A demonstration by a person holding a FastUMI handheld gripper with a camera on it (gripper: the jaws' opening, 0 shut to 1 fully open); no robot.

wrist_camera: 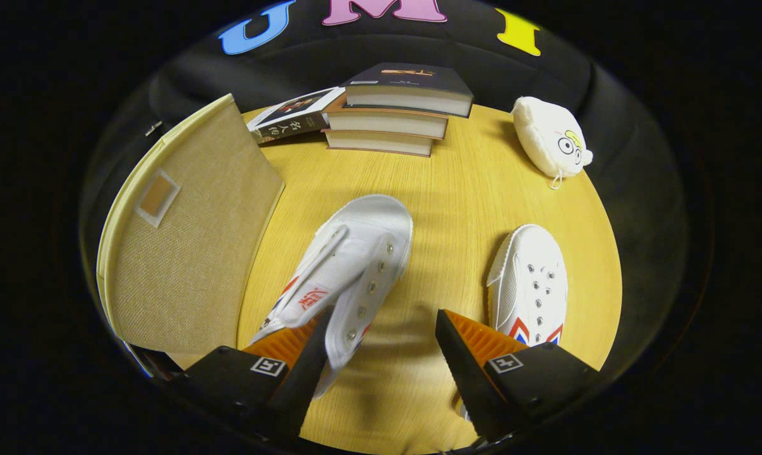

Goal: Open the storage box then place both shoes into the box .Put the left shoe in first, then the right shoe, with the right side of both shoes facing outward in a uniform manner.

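Observation:
Two white canvas shoes lie on the round wooden table [457,189]. One shoe [349,265] is tilted, toe pointing away, with its heel end against the inner side of the left finger [286,344]. The other shoe [529,284] lies flat just beyond the right finger [476,344], which hides its heel. My gripper [381,341] is open, with its fingers wide apart and bare table between them. The beige fabric storage box [191,253] stands to the left of the shoes and shows a woven panel with a small label window [157,199]. I cannot tell whether the box is open.
Three stacked books [397,110] lie at the far side of the table, with another book [296,117] leaning beside them. A white plush toy [551,139] sits at the far right. The table edge curves round close behind the right shoe.

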